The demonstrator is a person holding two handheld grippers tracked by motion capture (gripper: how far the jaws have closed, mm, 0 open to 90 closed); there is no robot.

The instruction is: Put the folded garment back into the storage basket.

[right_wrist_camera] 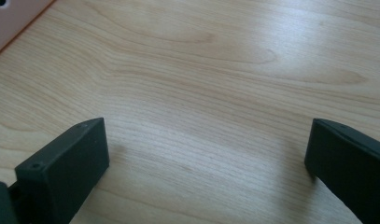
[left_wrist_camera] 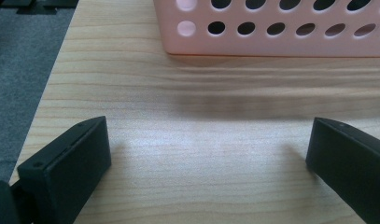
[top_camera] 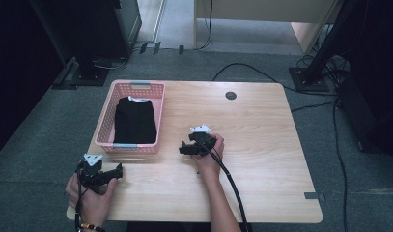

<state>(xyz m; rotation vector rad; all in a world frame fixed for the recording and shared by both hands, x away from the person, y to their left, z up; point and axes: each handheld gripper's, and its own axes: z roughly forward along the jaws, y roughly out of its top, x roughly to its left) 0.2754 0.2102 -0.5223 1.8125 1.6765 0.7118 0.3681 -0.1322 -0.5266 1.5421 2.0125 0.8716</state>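
High view is showing the pink basket (top_camera: 105,126) lying ahead of the left gripper (top_camera: 118,170), nearer than the right gripper (top_camera: 180,148); both are standing wide, holding nothing.

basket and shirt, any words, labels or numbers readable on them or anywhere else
None can be read.
The white tag at the collar of the black shirt in the pink basket is too small to read.
The basket wall bears holes and no print, and the table has none.

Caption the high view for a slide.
Both grippers, left and right, rest open on the wooden table beside a pink basket holding folded black cloth.
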